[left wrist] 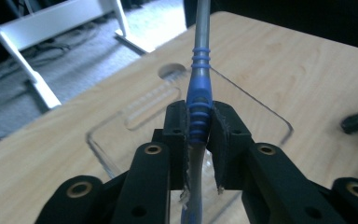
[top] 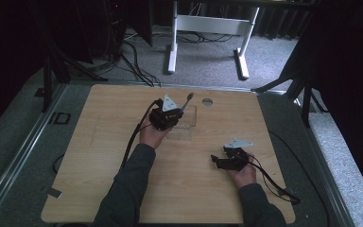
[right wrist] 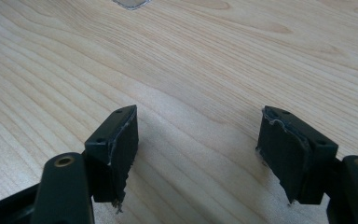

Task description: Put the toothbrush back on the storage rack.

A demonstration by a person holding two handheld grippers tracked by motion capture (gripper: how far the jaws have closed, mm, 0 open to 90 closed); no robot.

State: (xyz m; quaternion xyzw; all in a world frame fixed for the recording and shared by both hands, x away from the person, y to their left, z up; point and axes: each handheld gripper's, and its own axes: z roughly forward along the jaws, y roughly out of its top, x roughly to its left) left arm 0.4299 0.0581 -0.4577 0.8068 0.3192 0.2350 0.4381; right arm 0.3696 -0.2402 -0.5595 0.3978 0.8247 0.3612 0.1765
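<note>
Wooden table (top: 123,189), clear tray (left wrist: 121,135) beneath left tongs (left wrist: 198,133) clamping blue-handled tool (left wrist: 199,100)

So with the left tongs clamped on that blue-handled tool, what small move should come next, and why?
Probably lower the left tongs to set the blue-ribbed, grey-shafted tool into the clear plastic tray beneath it. The right tongs sit open over bare wooden table, holding nothing.

Dim room, grey carpet (top: 208,56), white desk frame (top: 208,23) behind.
</note>
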